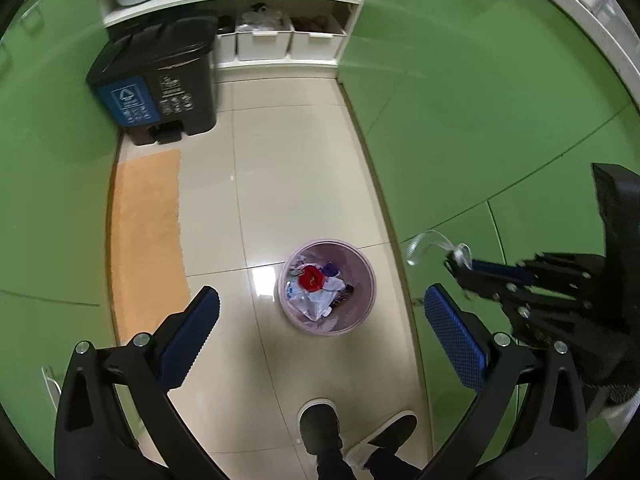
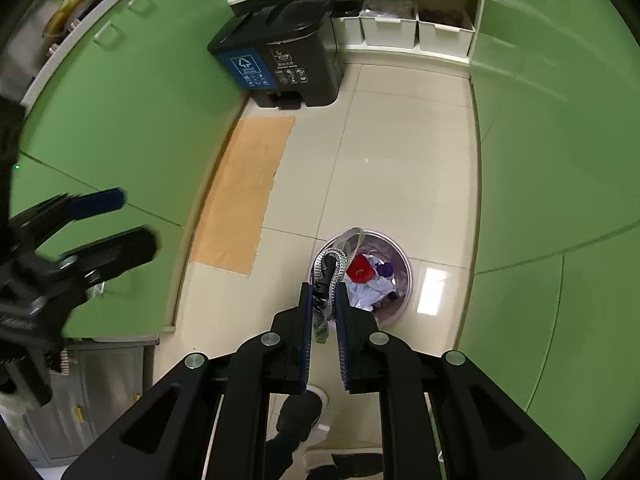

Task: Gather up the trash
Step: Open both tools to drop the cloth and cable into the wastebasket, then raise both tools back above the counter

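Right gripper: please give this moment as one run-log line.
right gripper: strap between jaws | over pink bin | left gripper: open, empty

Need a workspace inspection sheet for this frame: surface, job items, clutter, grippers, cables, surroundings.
Surface: beige tiled floor, glossy; orange mat along the left cabinets.
Job's things: small pink bin on the floor, holding crumpled wrappers and a red item.
Clutter: nothing seen loose on the floor.
Grippers: left gripper open, empty; right gripper narrowly parted with a looped grey strap between its fingers.
Cables: nothing seen.
Surroundings: green cabinets, black pedal bin, white shelf bins, person's shoes.
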`<action>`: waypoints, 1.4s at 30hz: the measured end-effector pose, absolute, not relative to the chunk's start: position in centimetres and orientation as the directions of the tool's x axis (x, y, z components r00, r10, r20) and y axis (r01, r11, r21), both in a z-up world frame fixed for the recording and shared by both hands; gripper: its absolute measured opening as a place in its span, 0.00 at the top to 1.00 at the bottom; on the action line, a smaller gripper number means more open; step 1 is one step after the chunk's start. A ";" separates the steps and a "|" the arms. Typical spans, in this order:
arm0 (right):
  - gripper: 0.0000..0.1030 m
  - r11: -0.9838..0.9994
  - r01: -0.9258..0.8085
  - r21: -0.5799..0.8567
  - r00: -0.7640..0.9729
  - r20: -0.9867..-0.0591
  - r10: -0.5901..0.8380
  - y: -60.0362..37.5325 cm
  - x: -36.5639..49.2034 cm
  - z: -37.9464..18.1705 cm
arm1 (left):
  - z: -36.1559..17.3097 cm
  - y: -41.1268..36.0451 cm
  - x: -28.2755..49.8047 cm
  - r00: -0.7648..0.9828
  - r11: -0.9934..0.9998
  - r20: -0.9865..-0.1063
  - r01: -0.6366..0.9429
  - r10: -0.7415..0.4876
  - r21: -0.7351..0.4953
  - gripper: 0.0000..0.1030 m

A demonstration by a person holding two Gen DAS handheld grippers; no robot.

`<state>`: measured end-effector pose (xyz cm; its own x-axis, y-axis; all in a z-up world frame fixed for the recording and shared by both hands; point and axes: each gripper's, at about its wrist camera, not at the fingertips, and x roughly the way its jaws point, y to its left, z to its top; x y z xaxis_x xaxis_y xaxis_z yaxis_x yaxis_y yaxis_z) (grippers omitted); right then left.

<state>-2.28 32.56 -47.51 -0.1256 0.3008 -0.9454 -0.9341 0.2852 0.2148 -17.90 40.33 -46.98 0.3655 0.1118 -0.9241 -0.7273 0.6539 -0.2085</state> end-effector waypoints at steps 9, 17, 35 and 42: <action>0.07 0.330 -0.929 0.168 -0.062 -0.949 0.309 32.5 -1.9 -46.8 | -45.8 40.5 -18.8 0.363 0.651 -0.923 -0.733 0.127 -0.199 0.03; 0.07 0.391 -0.906 0.160 -0.017 -0.939 0.344 29.7 -1.2 -39.7 | -39.5 38.5 -17.0 0.399 0.696 -0.908 -0.688 0.128 -0.204 0.03; 0.06 0.595 -0.793 0.128 0.277 -0.794 0.541 11.4 -0.3 -9.5 | -13.5 26.5 -11.5 0.601 0.868 -0.791 -0.447 0.113 -0.216 0.03; 0.06 0.717 -0.690 0.102 0.419 -0.751 0.511 2.8 2.9 -5.5 | -8.2 20.3 -6.9 0.674 0.927 -0.737 -0.310 0.057 -0.211 0.03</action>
